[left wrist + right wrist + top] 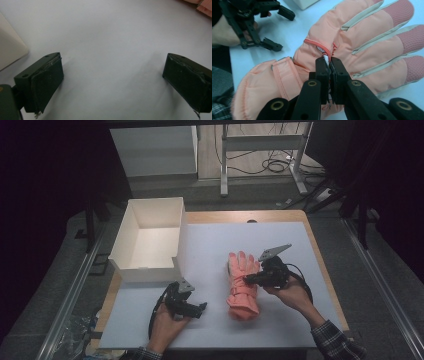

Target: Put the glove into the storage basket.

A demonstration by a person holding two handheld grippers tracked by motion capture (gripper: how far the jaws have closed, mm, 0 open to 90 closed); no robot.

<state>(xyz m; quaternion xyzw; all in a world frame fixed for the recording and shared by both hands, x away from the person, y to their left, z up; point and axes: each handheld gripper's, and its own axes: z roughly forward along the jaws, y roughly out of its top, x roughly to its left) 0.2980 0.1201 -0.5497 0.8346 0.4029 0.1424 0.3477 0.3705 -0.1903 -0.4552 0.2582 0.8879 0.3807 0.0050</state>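
A salmon-pink padded glove (243,287) lies flat on the white mat (280,245), fingers pointing away from me. My right gripper (247,279) comes in from the glove's right side. In the right gripper view the glove (367,37) spreads under the right gripper (328,61), whose jaws are shut on a small white tag (326,58) by the red-trimmed seam on the glove's back. My left gripper (202,309) rests left of the glove's cuff, apart from it. Its jaws stand wide open over bare mat (112,37) with nothing between them, as the left gripper (112,67) view shows.
An open white box (181,232) stands at the mat's far left; its corner (10,50) shows in the left gripper view. The wooden table edge (320,260) runs beyond the mat on the right. Past the table are a white frame and cables on the floor.
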